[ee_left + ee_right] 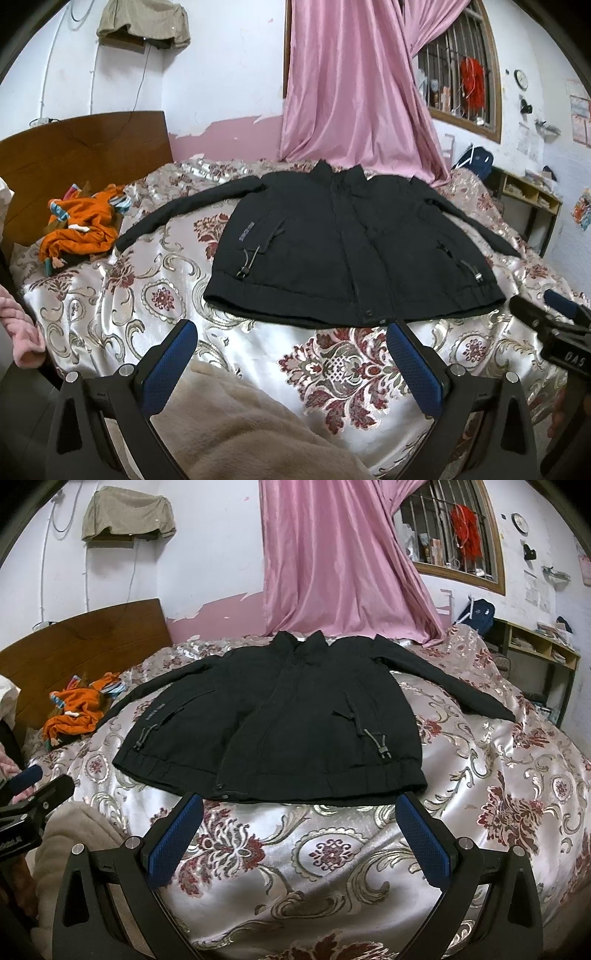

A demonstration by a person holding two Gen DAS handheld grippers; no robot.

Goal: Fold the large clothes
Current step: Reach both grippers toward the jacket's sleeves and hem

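The jacket [351, 251] lies flat and face up in the middle of the bed [147, 295], collar toward the far edge by the curtain [351, 92], hem toward the near edge. Its 2 sleeves spread out sideways, so its long axis runs left to right across the bed.

Both tools hover short of the hem, touching nothing. The left gripper [291, 354] has its jaws wide apart and faces the hem's middle and left part. The right gripper [299, 827], jaws also wide apart, faces the hem's middle and right part.

Folding looks not yet begun. Each sleeve lies nearer its own-side gripper, so a sleeve fold inward seems the likely first step.
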